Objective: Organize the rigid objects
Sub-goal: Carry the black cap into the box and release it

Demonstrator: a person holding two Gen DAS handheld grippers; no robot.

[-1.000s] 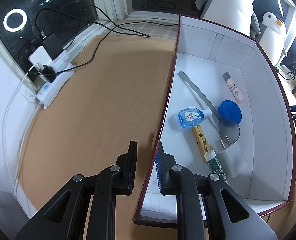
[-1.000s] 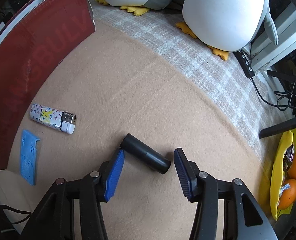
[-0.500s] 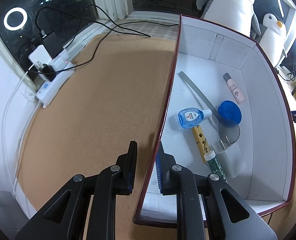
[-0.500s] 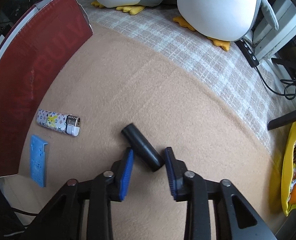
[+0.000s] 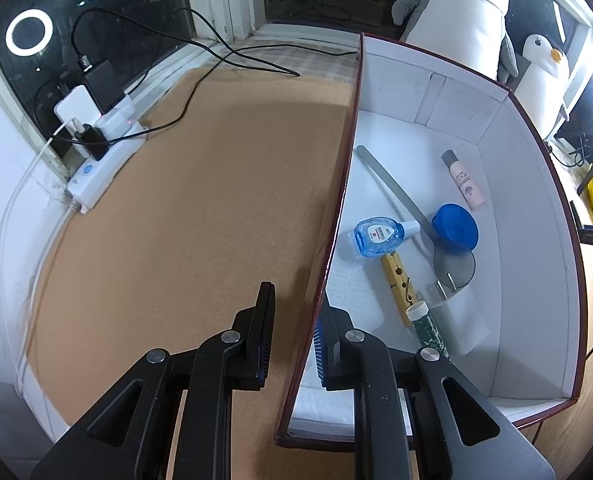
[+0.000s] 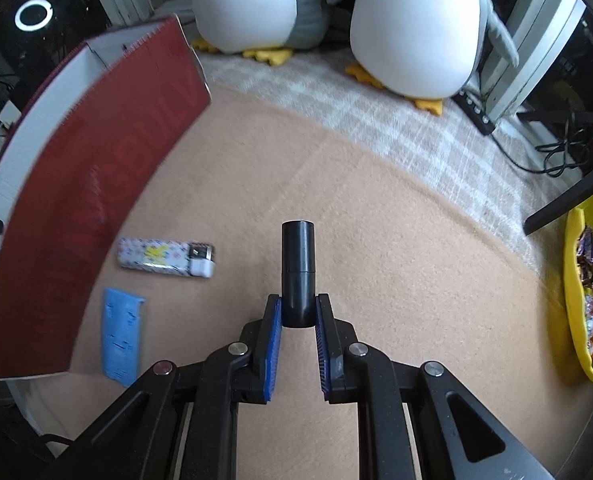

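Observation:
My right gripper [image 6: 298,312] is shut on a black cylinder [image 6: 297,264] and holds it lifted above the tan mat, pointing forward. A patterned lighter [image 6: 164,258] and a flat blue plastic piece [image 6: 120,336] lie on the mat beside the red outer wall of the box [image 6: 92,208]. My left gripper [image 5: 292,320] straddles the box's left wall [image 5: 336,208], one finger outside and one inside, with a gap to the wall on the outside. Inside the box lie a blue sanitizer bottle [image 5: 378,236], a blue lid [image 5: 456,226], a wooden clothespin [image 5: 396,278], a pink tube [image 5: 462,180], a metal spatula [image 5: 396,196] and a green vial [image 5: 426,326].
A power strip with plugs and cables [image 5: 96,144] sits at the mat's left edge by the window. Two plush penguins [image 6: 412,28] stand behind the mat. A yellow tray with oranges [image 6: 592,288] is at the right.
My right gripper closed on the black cylinder and lifted it, turning it in line with the fingers. The left gripper and the box stayed still.

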